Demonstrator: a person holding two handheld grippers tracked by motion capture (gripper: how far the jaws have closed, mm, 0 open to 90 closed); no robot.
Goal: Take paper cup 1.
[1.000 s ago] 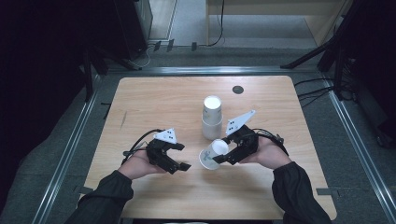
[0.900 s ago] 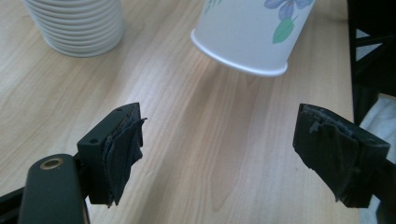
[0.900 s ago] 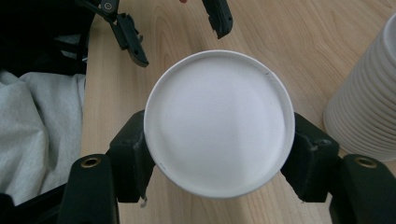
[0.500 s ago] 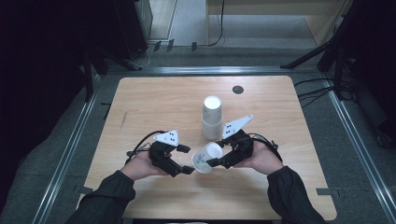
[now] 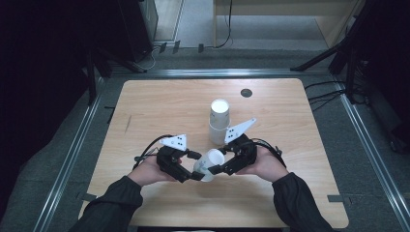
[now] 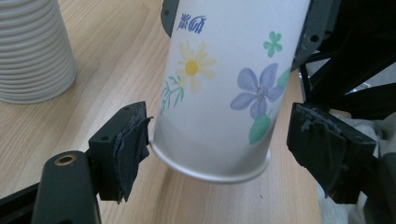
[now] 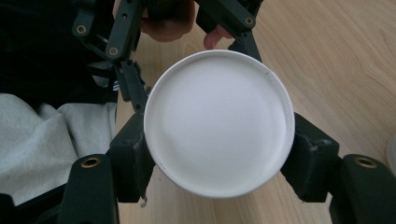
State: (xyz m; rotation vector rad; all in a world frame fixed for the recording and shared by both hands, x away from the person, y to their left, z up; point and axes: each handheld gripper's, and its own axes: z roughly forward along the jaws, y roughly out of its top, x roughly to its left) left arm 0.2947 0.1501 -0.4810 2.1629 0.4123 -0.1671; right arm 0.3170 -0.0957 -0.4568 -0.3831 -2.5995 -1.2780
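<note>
The right gripper [image 5: 218,169] is clamping the base of a white flowered paper cup [image 5: 208,164], holding it tilted above the wooden table [image 5: 300,193]. The left gripper [image 6: 219,130] has been closing around the rim, one pad touching, not yet gripping. Squeezing too hard could be crumpling the thin wall, or tugging early could be slipping it free beside the ribbed cup stack [image 5: 218,122].

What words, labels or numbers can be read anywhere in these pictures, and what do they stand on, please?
Paper cup held by the right hand-held gripper: a short blue print near its top edge, cut off and too blurred to read.
Grey three-cornered plates: small dark dots, no text.
Stack of cups and table: no text.
</note>
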